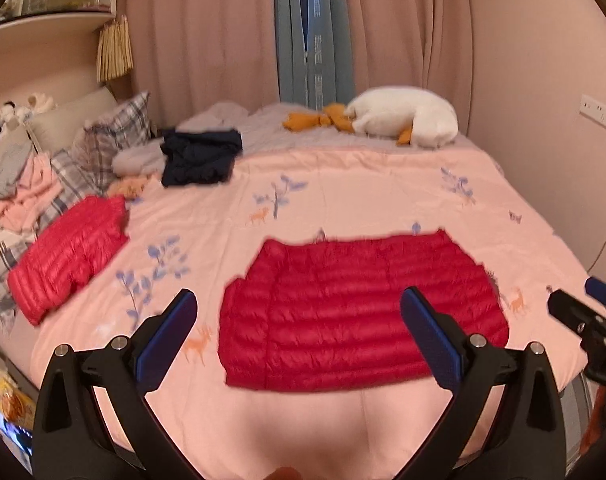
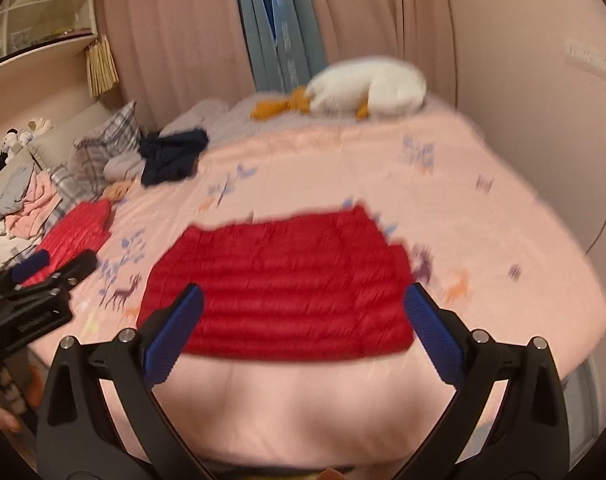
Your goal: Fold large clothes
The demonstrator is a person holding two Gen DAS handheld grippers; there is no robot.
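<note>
Red jacket (image 1: 363, 312) lay folded flat on the bed (image 1: 343, 184), left gripper (image 1: 299, 316) and right gripper (image 2: 303, 312) hung above the jacket, fingers spread, pinching nothing

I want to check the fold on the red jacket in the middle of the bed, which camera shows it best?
The left wrist view: the red jacket is sharp there, its quilted rows and edges clear. The right wrist view shows the same jacket whole but smeared by motion blur, so its edges are hard to judge.
</note>
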